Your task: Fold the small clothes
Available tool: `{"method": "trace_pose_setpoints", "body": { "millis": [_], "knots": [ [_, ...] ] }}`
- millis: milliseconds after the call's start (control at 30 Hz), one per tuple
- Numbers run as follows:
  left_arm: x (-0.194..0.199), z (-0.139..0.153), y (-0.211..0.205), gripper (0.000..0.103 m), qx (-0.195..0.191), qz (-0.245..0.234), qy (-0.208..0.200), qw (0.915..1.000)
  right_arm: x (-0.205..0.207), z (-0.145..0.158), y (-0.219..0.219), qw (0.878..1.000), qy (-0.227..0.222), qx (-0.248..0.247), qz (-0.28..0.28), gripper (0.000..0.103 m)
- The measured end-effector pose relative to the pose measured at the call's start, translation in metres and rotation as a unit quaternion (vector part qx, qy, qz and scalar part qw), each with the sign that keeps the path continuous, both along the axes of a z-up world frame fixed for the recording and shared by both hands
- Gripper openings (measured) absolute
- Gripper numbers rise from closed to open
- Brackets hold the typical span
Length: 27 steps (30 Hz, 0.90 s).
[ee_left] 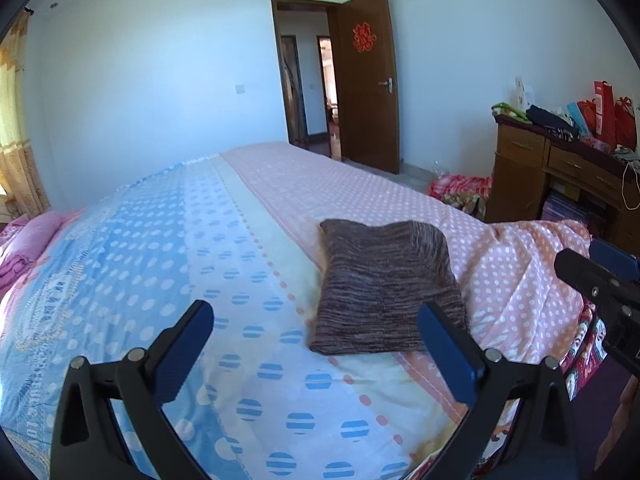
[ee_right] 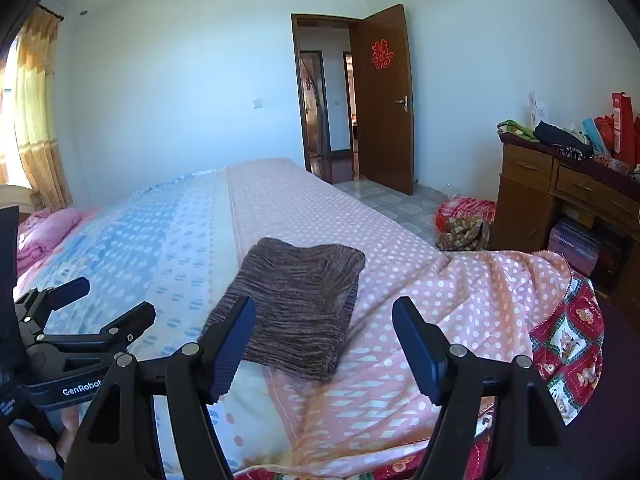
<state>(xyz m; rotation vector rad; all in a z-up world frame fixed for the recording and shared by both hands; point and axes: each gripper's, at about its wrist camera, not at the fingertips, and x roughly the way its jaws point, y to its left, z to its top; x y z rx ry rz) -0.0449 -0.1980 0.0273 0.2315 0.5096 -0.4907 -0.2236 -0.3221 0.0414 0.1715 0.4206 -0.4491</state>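
A small brown knitted garment (ee_left: 386,284) lies folded into a flat rectangle on the bed, on the pink dotted part of the cover; it also shows in the right wrist view (ee_right: 298,312). My left gripper (ee_left: 316,344) is open and empty, held above the bed just in front of the garment's near edge. My right gripper (ee_right: 324,340) is open and empty, just short of the garment's near edge. The right gripper shows at the right edge of the left wrist view (ee_left: 600,284); the left gripper shows at the lower left of the right wrist view (ee_right: 80,320).
The bed cover (ee_left: 180,260) is blue dotted on the left and pink dotted on the right. Pink pillows (ee_left: 24,240) lie at the far left. A wooden desk (ee_left: 532,168) with bags stands at the right. A red bundle (ee_right: 464,220) lies on the floor near an open door (ee_left: 368,80).
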Motion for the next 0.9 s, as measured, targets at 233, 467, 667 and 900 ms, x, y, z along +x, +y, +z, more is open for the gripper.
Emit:
{"method": "trace_pose_setpoints", "body": {
  "millis": [233,467,667,900],
  "knots": [
    [-0.015,0.015,0.004,0.103,-0.01,0.001,-0.034,0.9994,-0.007,0.014,0.016,0.999,-0.025,-0.029,0.008,0.072],
    [-0.018,0.02,0.003,0.103,-0.013,0.001,-0.042,0.999,-0.007,0.015,0.015,0.999,-0.03,-0.031,0.001,0.072],
    [-0.019,0.021,0.003,0.103,-0.014,0.003,-0.04,0.9991,-0.008,0.013,0.011,0.999,-0.029,-0.02,0.0,0.072],
    [-0.019,0.021,0.003,0.103,-0.014,0.005,-0.04,0.9991,-0.008,0.012,0.012,0.999,-0.029,-0.023,0.0,0.072]
  ]
}}
